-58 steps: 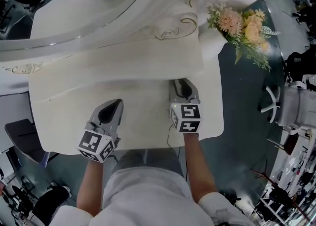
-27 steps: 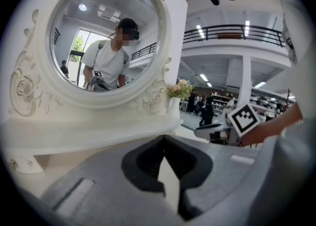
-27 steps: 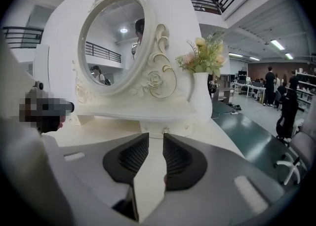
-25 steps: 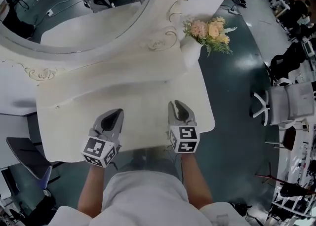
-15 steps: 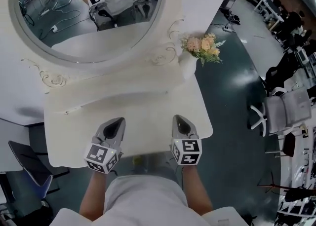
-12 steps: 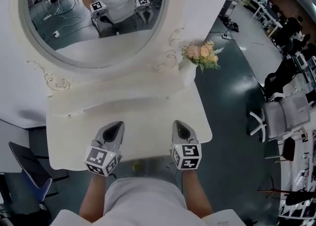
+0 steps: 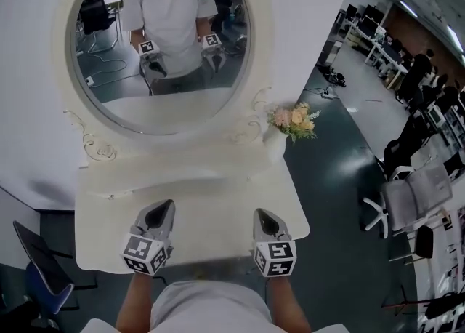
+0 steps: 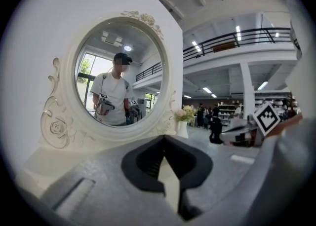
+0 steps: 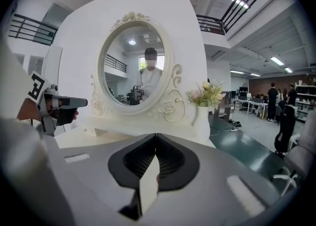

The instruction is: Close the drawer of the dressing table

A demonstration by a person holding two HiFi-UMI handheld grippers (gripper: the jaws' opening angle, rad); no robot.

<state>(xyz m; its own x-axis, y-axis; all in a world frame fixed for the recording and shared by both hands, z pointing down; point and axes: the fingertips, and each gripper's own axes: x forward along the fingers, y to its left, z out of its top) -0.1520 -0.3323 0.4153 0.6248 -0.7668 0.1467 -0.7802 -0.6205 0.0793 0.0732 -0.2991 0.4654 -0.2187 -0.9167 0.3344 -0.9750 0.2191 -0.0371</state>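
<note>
Work on the drawer does not look started yet. The left gripper and the right gripper hang over the front edge of the dressing table, side by side but apart. Both have their jaws shut tip to tip, with nothing in them. The drawer does not show plainly; it is likely under the front edge, between the two grippers. To shut it well, the person should probably lower both tips to the drawer front and push evenly and gently, so the flowers beside the mirror do not wobble.
</note>
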